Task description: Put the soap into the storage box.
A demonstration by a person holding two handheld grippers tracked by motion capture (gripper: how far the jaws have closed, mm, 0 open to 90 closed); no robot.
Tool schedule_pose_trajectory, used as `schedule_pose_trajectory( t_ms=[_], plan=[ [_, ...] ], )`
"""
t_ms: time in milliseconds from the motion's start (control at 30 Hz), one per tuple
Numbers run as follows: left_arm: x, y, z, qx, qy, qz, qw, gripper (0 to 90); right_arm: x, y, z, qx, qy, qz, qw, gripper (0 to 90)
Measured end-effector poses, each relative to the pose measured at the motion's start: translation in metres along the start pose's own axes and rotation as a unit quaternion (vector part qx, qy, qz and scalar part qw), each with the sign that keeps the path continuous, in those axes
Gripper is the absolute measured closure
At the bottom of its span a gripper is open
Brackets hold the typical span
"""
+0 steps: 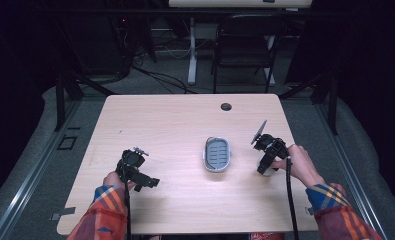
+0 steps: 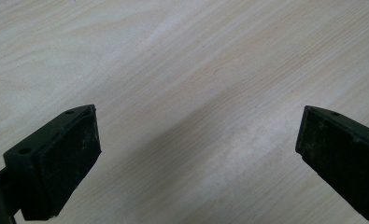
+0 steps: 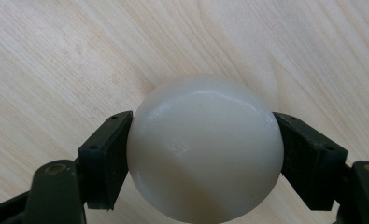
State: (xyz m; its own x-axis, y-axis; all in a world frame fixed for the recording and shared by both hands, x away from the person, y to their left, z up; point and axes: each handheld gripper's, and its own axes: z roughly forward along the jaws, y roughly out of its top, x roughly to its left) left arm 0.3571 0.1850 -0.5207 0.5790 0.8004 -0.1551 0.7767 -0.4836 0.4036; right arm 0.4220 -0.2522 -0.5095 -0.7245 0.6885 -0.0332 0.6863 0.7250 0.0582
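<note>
I see a light wooden table [image 1: 175,125] with a cable hole [image 1: 226,106] near its far edge; a grey oval slotted dish [image 1: 217,154] lies near its middle.

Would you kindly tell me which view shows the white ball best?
The right gripper view: the smooth white ball sits large between the right tongs. The high view shows a sliver beneath them.

Smooth white ball [image 3: 204,151], glossy, pinched between right tongs [image 3: 204,158], over pale wooden table [image 3: 56,60]
</note>
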Motion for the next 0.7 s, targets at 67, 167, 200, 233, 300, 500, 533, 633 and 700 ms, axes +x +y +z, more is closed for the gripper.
schedule_pose_trajectory(
  t_ms=[67,167,200,233,300,500,533,633,700],
  plan=[
    [0.0,0.0,0.0,0.0,0.0,0.0,1.0,0.0,0.0,0.002,0.0,0.0,-0.001,-0.002,1.0,24.1],
    [0.0,0.0,0.0,0.0,0.0,0.0,1.0,0.0,0.003,0.005,0.0,-0.014,0.004,0.009,0.9999,24.1],
    [0.0,0.0,0.0,0.0,0.001,0.002,1.0,0.0,0.002,0.007,-0.002,-0.003,-0.001,-0.004,1.0,24.1],
    [0.0,0.0,0.0,0.0,0.001,0.002,1.0,0.0,0.002,0.007,-0.002,-0.003,-0.001,-0.004,1.0,24.1],
    [0.0,0.0,0.0,0.001,0.001,0.002,1.0,0.0,0.003,0.01,-0.003,0.001,0.001,-0.004,1.0,24.1],
    [0.0,0.0,0.0,0.001,0.001,0.002,1.0,0.0,0.004,0.016,-0.003,0.0,-0.001,-0.011,0.9999,24.2],
    [0.0,0.0,0.0,0.001,0.001,0.002,1.0,0.0,0.004,0.016,-0.003,0.0,-0.001,-0.011,0.9999,24.2],
    [0.0,0.0,0.0,0.001,0.001,0.002,1.0,0.0,0.004,0.02,-0.004,0.001,-0.001,-0.015,0.9999,24.2],
    [0.0,0.0,0.0,0.001,0.0,0.002,1.0,0.0,0.005,0.021,-0.003,0.0,-0.002,-0.013,0.9999,24.2]
  ],
)
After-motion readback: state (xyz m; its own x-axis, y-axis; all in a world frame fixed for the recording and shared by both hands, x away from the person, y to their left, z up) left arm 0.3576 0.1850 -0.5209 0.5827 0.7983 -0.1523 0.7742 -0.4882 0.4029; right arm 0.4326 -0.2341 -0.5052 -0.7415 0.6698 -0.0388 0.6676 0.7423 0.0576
